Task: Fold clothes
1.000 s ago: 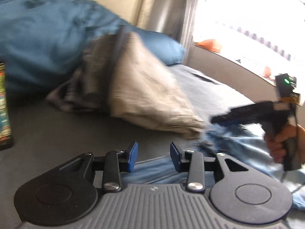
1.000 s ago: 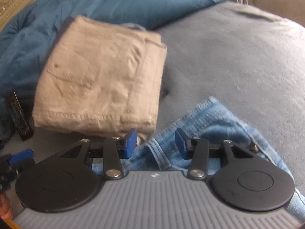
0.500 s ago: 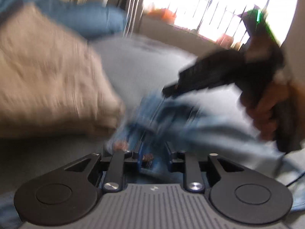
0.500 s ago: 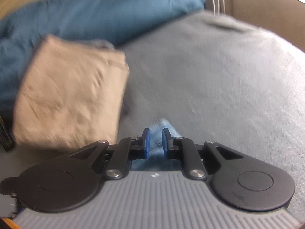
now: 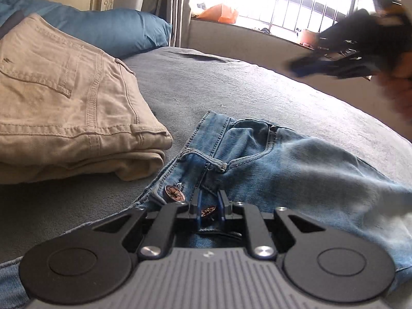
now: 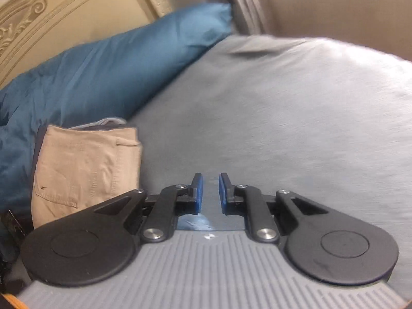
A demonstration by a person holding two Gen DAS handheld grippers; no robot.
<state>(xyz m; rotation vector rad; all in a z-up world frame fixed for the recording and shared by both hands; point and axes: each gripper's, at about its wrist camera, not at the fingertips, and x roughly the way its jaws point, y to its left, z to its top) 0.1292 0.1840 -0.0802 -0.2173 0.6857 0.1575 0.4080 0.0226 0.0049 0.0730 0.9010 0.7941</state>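
**Jeans waistband in left tool; right tool's grip unresolved**

Hidden / unclear:
- Right gripper (image 5: 303,68), seen from the left camera, is a motion-blurred dark shape up and to the right of the left tool. Only a blue smear of pad is legible. The hand (image 5: 401,95) behind it is cut off by the frame edge.
- In its own view the right gripper (image 6: 210,193) has its pads close together with a narrow slot between them. A scrap of pale blue cloth (image 6: 191,222) shows low behind the pads. Cannot tell whether it is pinched.
- The tool body covers the jeans' near part. The legs run out of frame to the right.
- A dark flat object (image 6: 13,224) far left of the right tool is too cropped to identify.

Left gripper (image 5: 209,200): jaws closing, nearly together, with the jeans (image 5: 296,170) fly between the pads. One coppery embossed button (image 5: 208,210) sits in the slot. A second button (image 5: 174,193) is just left of the tips.

Materials and shapes:
- Jeans: faded light-blue denim with double stitching and a curved pocket mouth. They lie crumpled on the bed ahead and right of the left tool.
- Khaki trousers (image 5: 64,108): stiff twill in a squared folded stack, patch pocket up, ahead-left of both tools and not touching the denim.
- Bed sheet (image 5: 231,87): grey, matte, mostly smooth.
- Pillow (image 5: 116,31): teal, slightly glossy, beyond the khaki stack.
- Headboard (image 6: 51,18): cream, with carved scrollwork.
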